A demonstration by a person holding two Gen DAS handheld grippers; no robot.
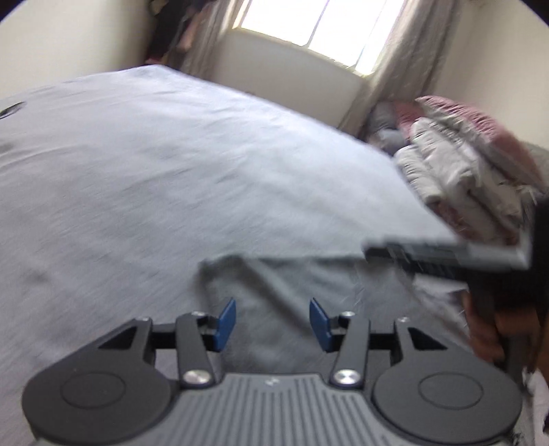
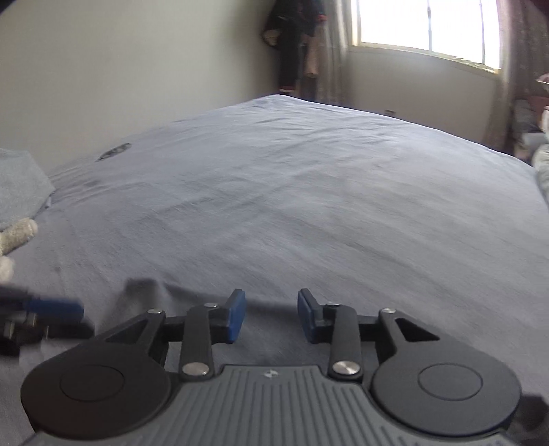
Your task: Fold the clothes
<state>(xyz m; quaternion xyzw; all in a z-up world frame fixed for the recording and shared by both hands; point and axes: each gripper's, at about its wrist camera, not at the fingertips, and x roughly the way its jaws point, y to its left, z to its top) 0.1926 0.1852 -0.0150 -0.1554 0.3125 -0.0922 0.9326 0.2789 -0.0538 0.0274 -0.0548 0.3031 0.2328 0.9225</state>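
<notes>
One grey garment (image 1: pixel 274 302) lies flat on the bed (image 1: pixel 154 164), just ahead of the left tool (image 1: pixel 272 322); thin, limp knit, light, best pinched at its near corner or hem. Both the left tool and the right tool (image 2: pixel 271 315) gape released, gripping nothing. Folded clothes (image 1: pixel 456 171) are stacked beside the bed.

A pale blue bed (image 2: pixel 291 192) fills the room; beyond its far edge a bright window (image 2: pixel 425 27) with curtains (image 1: pixel 408 51), dark clothing (image 2: pixel 295 37) hanging left of it.
</notes>
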